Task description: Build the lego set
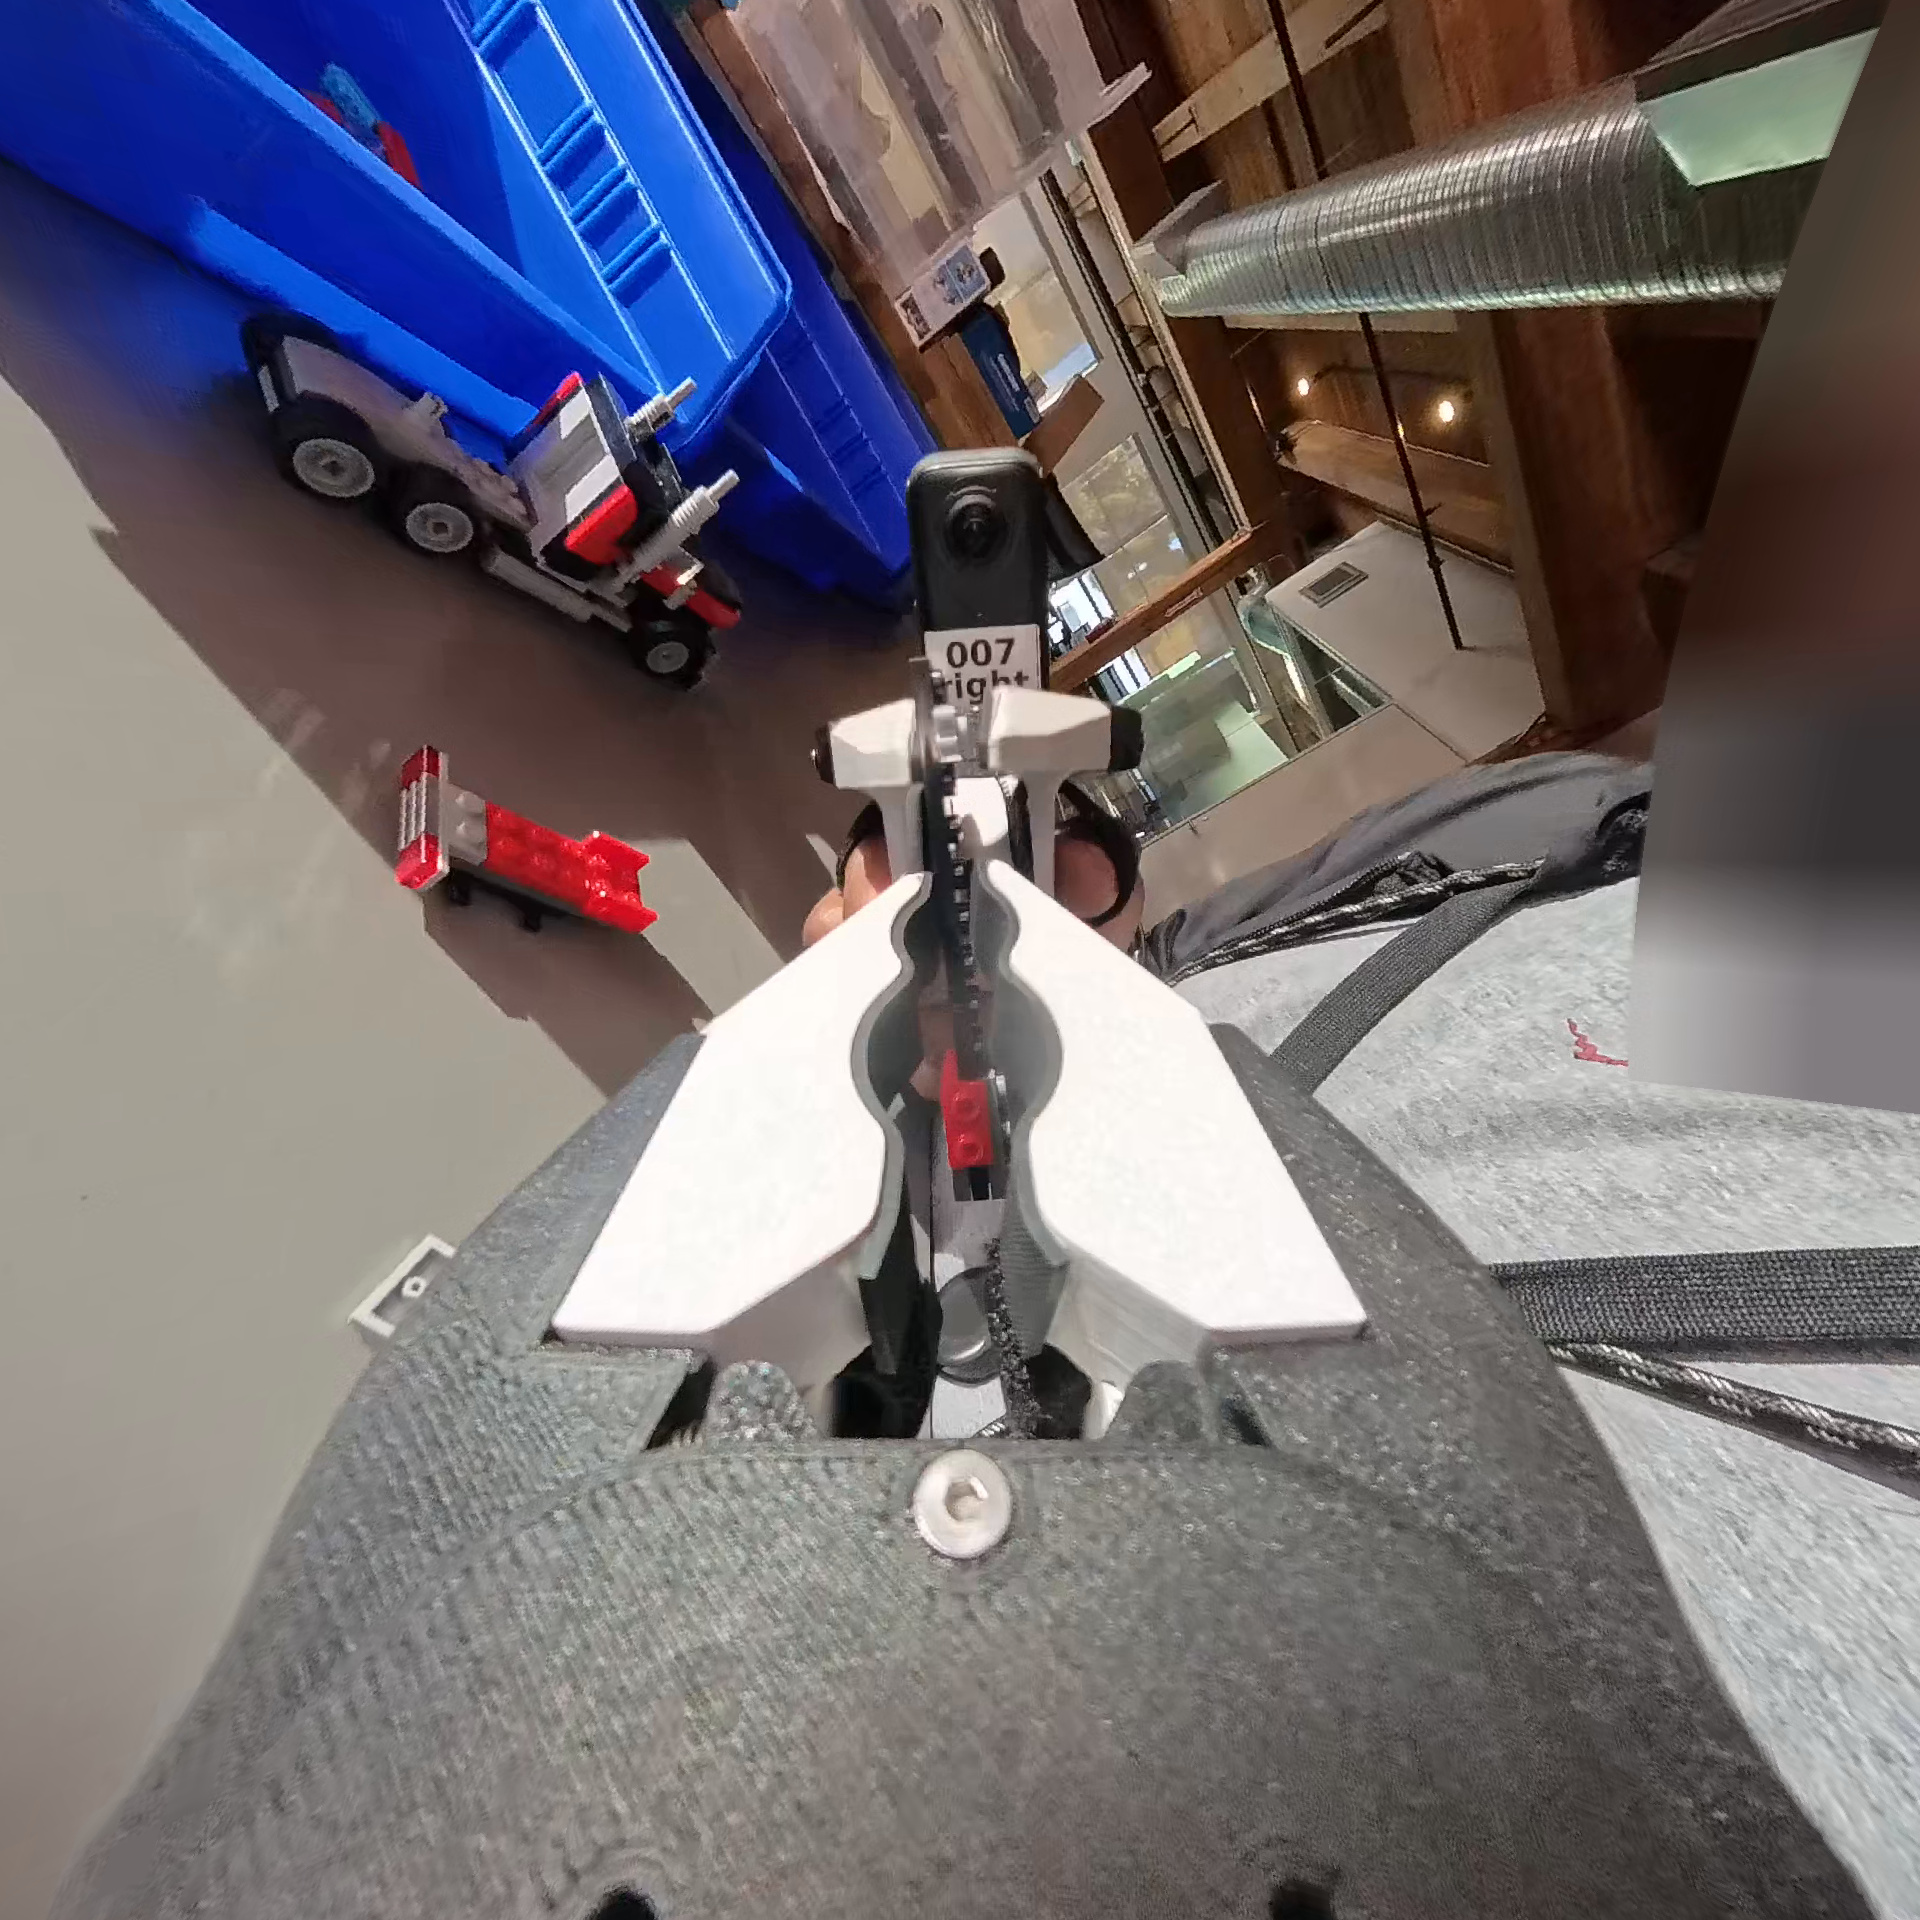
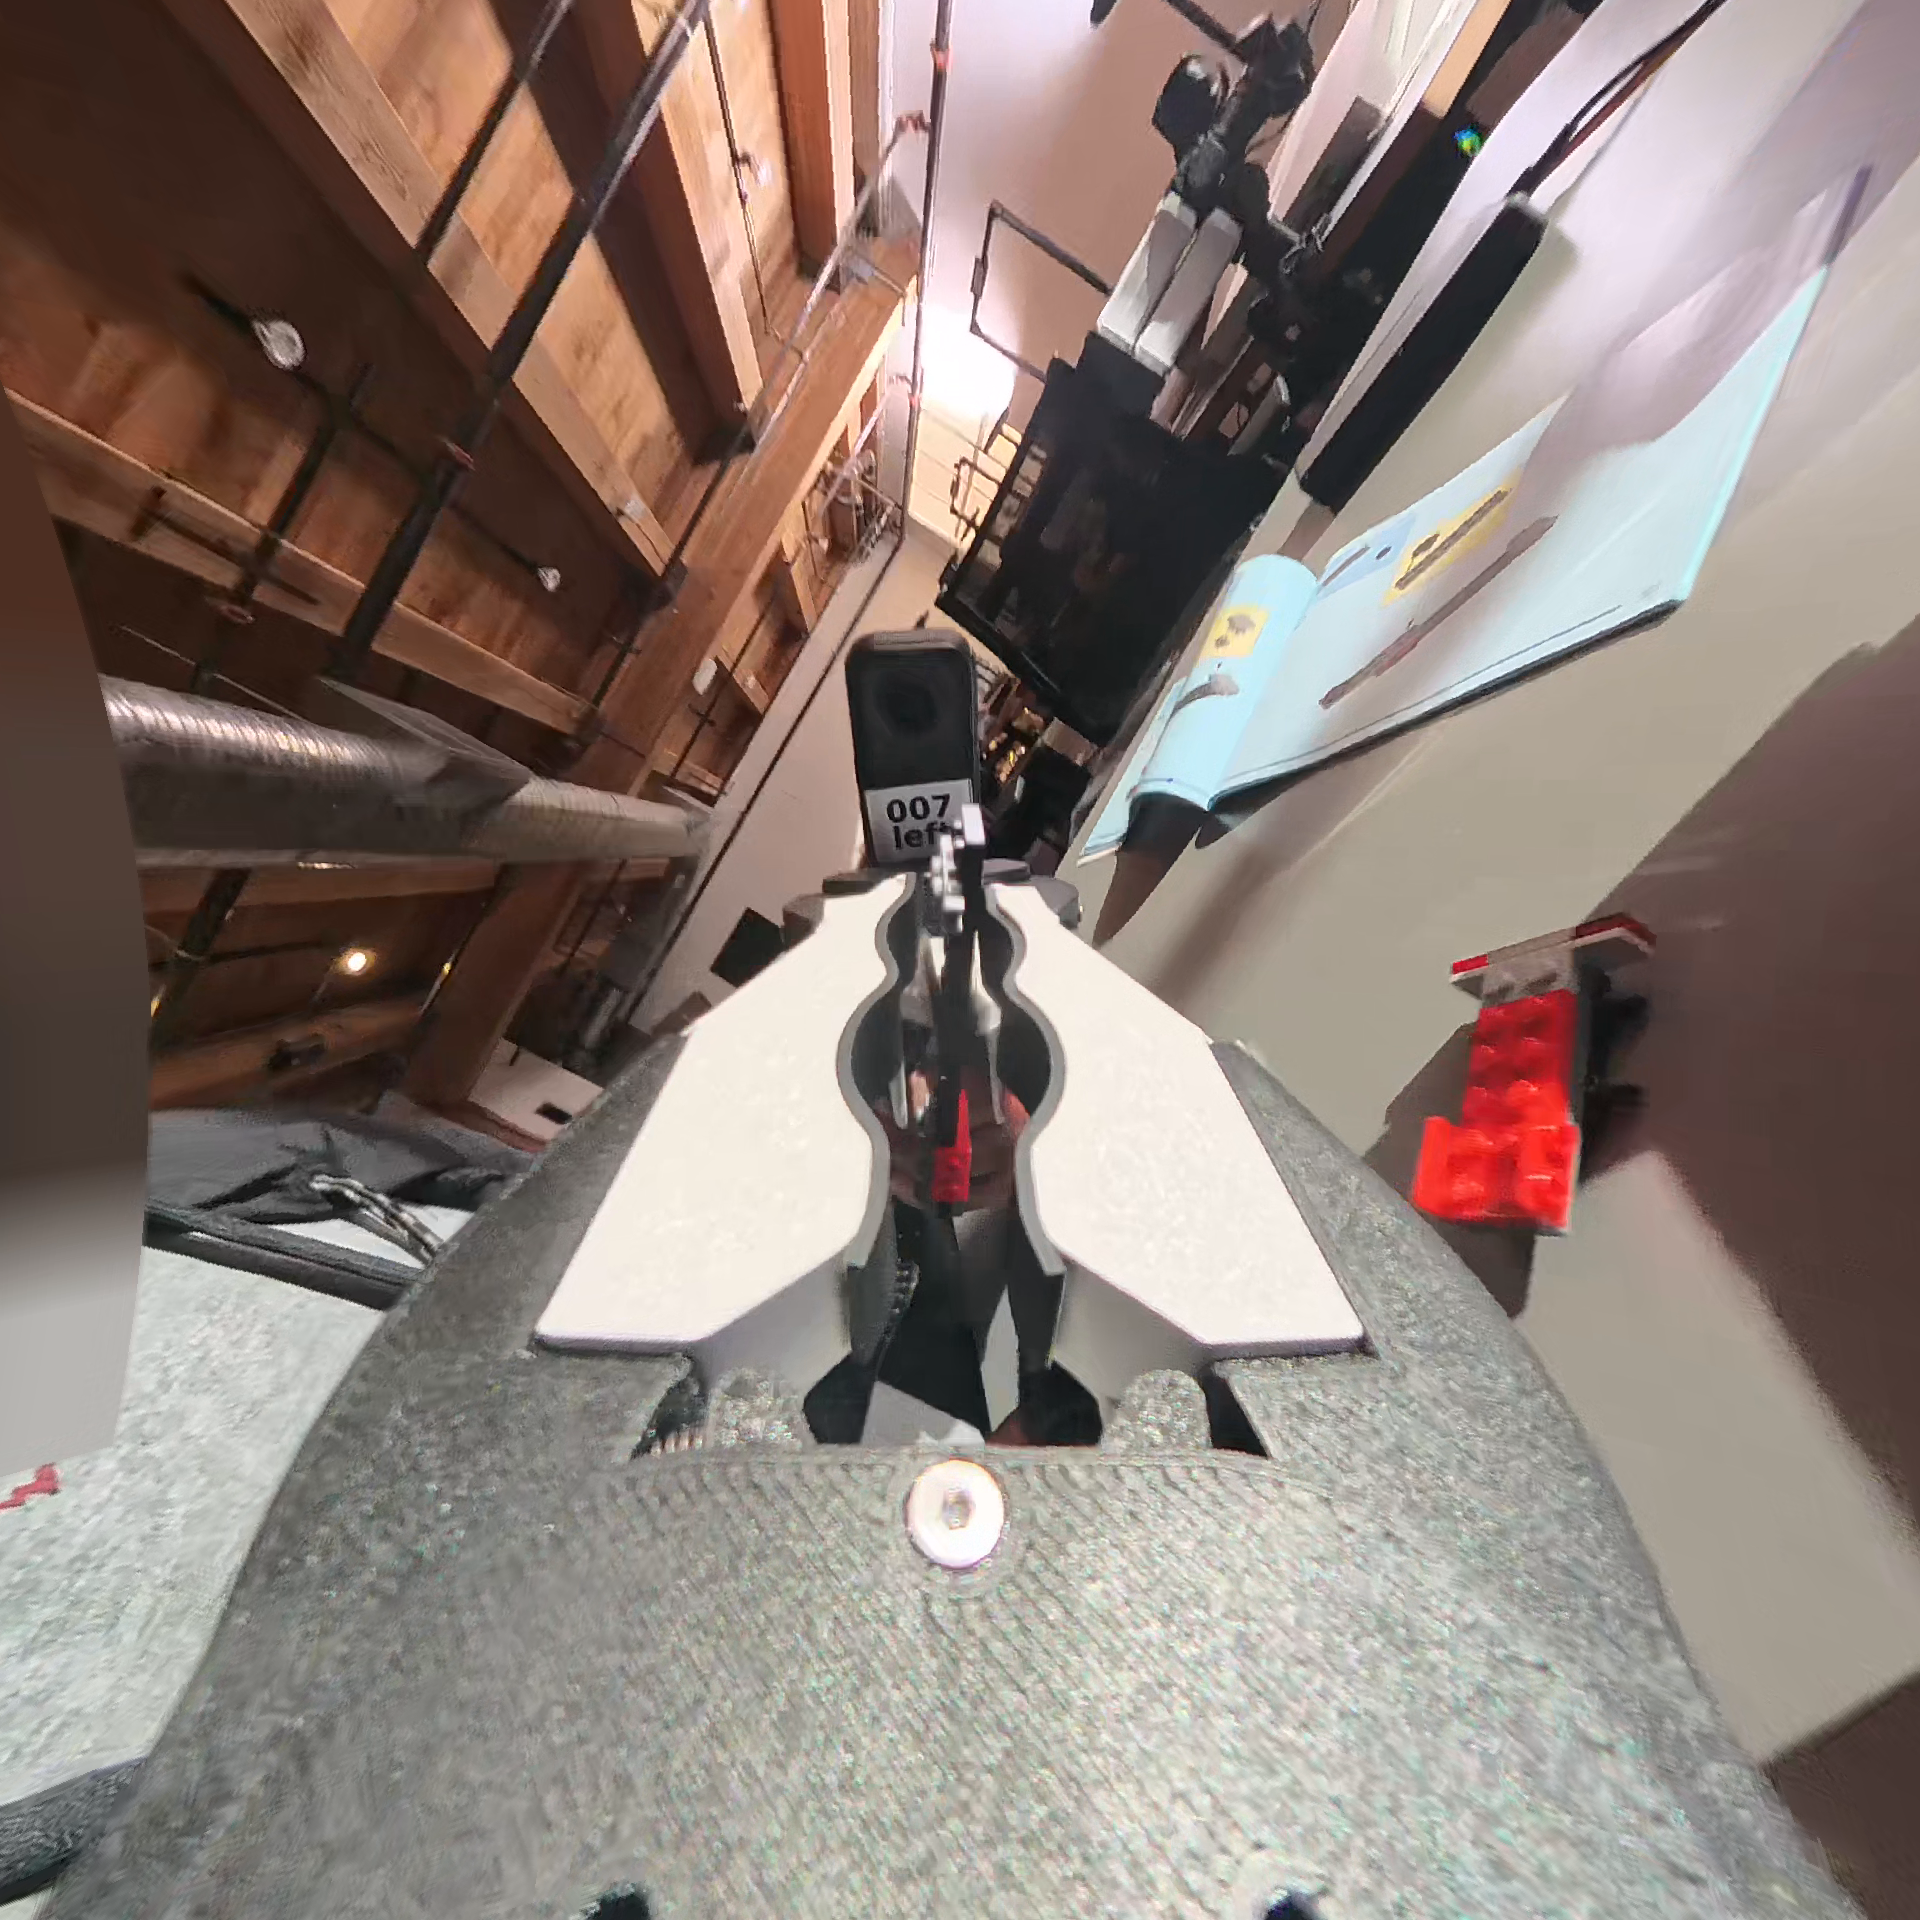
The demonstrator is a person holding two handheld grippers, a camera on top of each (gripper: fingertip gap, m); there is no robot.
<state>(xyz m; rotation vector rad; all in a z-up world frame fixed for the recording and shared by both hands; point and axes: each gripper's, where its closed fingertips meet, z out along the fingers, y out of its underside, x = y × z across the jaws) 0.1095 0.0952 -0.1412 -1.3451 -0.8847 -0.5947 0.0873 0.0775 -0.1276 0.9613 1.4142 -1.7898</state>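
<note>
Blue bin (image 1: 582,239) behind lego truck (image 1: 499,499); red assembly (image 1: 520,847) nearby.

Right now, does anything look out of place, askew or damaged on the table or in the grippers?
Nothing looks damaged or spilled. The left gripper and right gripper face each other, both closed on a thin black piece with a small red brick. The truck stands upright beside the blue bin; the red subassembly lies flat, unattached.

likely a converted loft workspace: exposed timber beams (image 2: 312,312), metal duct (image 1: 1455,218), glass partitions (image 1: 1164,540).
</note>
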